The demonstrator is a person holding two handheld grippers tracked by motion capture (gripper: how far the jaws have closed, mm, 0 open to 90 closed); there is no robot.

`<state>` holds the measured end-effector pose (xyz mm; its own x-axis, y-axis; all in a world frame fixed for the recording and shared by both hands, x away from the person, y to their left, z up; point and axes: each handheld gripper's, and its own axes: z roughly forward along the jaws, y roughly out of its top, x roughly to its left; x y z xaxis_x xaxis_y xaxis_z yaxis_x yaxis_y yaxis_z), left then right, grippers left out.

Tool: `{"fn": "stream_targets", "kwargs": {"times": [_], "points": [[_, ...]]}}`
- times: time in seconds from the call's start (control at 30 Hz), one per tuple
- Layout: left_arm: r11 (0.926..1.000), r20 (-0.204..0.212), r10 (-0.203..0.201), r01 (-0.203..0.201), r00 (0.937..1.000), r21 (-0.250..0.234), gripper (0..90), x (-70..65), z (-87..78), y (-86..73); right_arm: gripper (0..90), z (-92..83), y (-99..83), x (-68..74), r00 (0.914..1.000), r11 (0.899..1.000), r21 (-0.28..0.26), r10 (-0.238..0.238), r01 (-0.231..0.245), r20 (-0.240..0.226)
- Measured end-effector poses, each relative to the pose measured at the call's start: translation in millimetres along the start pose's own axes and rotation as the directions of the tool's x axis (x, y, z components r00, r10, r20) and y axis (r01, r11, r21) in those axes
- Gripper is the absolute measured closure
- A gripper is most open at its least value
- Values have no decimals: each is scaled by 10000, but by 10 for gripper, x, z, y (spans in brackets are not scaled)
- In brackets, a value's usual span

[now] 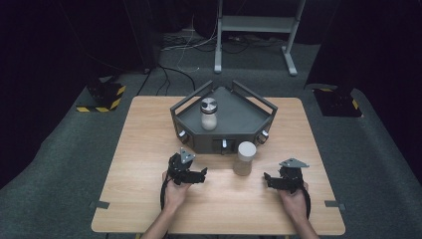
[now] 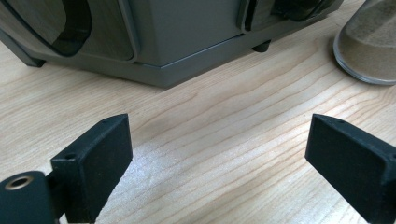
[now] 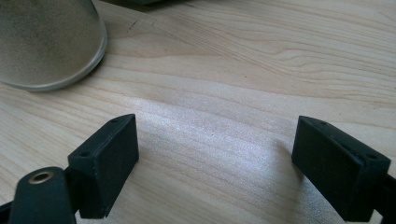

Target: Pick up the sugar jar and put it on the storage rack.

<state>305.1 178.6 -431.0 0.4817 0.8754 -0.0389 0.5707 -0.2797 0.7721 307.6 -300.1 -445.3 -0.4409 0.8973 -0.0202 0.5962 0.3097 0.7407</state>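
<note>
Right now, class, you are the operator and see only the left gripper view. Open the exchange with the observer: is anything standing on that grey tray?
Observer: Yes, a jar with a metal lid stands upright on the grey tray.
Operator: Where is the right gripper?
Observer: The right gripper is low over the table, on the other side of the sand jar from yours, with its jaws open and empty.
Operator: Is the sand jar upright?
Observer: Yes, it stands upright just in front of the tray, and neither gripper touches it.
</note>
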Motion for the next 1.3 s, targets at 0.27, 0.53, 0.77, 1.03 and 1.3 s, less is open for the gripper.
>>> {"fn": "stream_targets", "kwargs": {"times": [0.27, 0.53, 0.77, 1.03, 1.3], "points": [[9999, -93, 14, -13, 10000, 144, 72, -12, 53, -26, 142, 0, 0, 1, 10000, 10000, -2, 9, -9, 2], [9995, -294, -36, 45, 9996, 313, 71, -10, 108, -36, 142, 0, 0, 0, 10000, 10000, 0, 1, -1, 0], [9989, -371, 24, -6, 9993, 474, 69, -16, 153, -66, 142, 0, 0, 0, 10000, 10000, -1, 1, -1, 0], [9984, -390, -110, 131, 9992, 545, 69, 5, 168, -72, 142, 0, 0, 0, 10000, 10000, 2, 1, -1, 0], [9981, -422, -150, 174, 9990, 590, 68, 13, 168, -101, 142, 0, 0, 0, 10000, 10000, 2, 2, -2, 1]]}}
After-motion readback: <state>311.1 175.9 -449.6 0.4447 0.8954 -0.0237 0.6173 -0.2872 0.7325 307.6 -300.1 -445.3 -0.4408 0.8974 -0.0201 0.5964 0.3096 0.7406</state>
